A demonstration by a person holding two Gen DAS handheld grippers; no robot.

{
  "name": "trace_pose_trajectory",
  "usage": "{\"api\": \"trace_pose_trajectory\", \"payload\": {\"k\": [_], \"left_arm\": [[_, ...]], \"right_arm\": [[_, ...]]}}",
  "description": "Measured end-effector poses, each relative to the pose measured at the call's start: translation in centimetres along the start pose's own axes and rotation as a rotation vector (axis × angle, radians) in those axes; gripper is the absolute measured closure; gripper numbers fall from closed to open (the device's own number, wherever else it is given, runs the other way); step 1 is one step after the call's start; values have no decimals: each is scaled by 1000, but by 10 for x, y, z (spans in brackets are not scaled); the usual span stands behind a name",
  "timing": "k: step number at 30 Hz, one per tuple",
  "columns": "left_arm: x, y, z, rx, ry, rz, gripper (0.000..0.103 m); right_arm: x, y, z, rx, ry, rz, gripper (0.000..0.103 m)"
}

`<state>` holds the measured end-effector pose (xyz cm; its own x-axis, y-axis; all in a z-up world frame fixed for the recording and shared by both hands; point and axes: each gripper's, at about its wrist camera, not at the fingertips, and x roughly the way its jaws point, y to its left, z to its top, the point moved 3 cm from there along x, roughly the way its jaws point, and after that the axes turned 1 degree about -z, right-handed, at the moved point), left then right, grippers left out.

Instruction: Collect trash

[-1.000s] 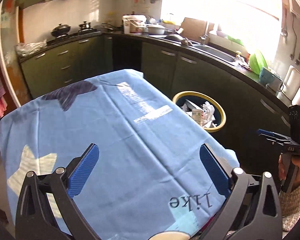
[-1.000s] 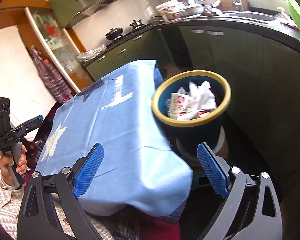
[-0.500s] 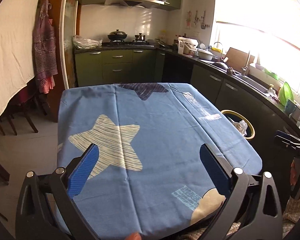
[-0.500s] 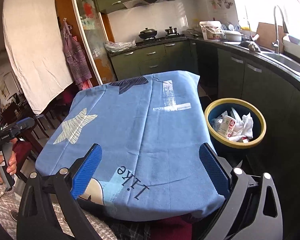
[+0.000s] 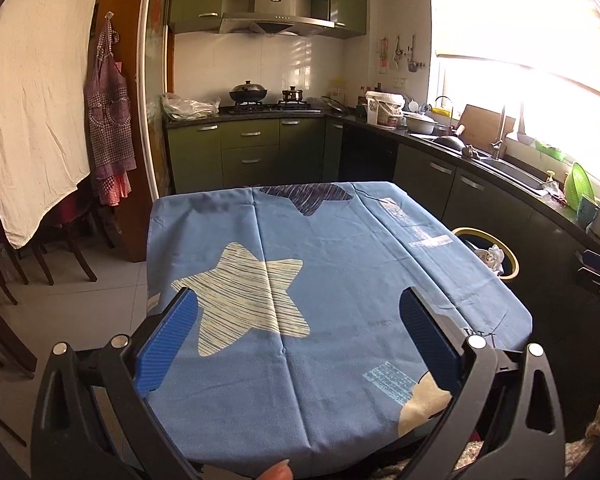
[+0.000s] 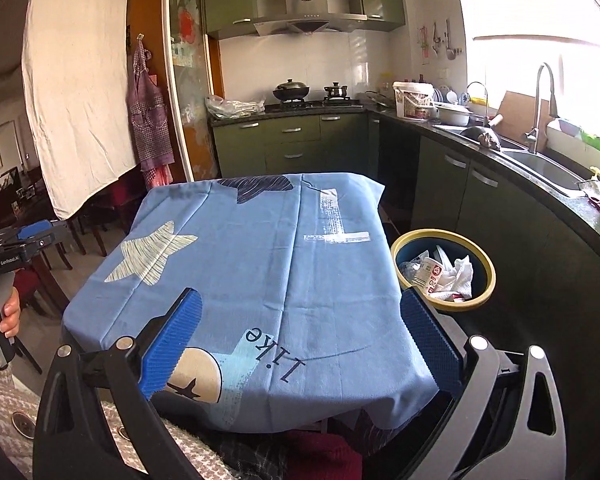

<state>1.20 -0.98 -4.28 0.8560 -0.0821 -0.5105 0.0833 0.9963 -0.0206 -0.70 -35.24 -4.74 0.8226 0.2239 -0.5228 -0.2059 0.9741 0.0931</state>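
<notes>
While both the left gripper and right gripper hover wide apart and empty above the blue-clothed worktop, the trash bin beside it holds crumpled paper.

Yellow-rimmed blue trash bin beside the table, upright, holding crumpled paper and a cup.

One bin, one tablecloth
</notes>
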Motion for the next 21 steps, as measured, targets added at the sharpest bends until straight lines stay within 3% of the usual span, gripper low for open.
{"api": "trace_pose_trajectory", "payload": {"k": [8, 21], "left_arm": [[-16, 3, 3, -14, -24, 10, 7], [-31, 2, 4, -6, -47, 8, 7]], "right_arm": [[-13, -15, 0, 13, -37, -72, 5], [-33, -19, 3, 19, -76, -95, 5]]}}
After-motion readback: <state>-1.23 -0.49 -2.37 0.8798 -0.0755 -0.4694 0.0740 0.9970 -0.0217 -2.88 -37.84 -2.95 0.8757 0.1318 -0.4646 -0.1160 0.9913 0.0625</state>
